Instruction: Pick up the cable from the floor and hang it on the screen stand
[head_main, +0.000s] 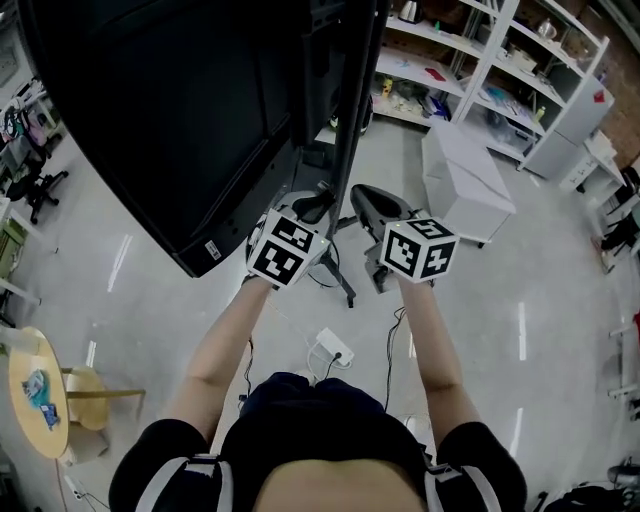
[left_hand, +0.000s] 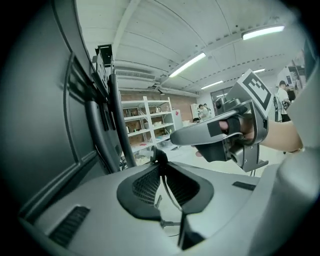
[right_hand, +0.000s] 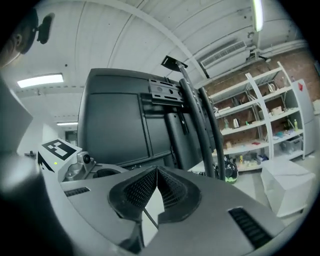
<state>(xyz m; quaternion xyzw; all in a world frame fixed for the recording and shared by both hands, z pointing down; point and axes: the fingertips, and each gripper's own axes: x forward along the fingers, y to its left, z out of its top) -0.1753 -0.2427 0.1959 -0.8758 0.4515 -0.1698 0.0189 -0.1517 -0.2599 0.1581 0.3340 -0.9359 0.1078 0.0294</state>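
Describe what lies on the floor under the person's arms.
A white power strip with thin cables lies there; the arms and torso cover whatever floor is beneath them.

The screen (head_main: 180, 110) fills the space ahead and to the left. The stand poles (head_main: 352, 120) rise close in front and block the way forward. Right of the poles, the floor (head_main: 540, 330) lies open as far as a white box (head_main: 465, 180) and the shelves (head_main: 500, 60). A power strip (head_main: 333, 348) lies underfoot.

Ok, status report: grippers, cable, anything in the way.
Left gripper shut on cable. Right gripper shut on it too. Cable held up, not yet hung on screen stand. Nothing seen in the way.
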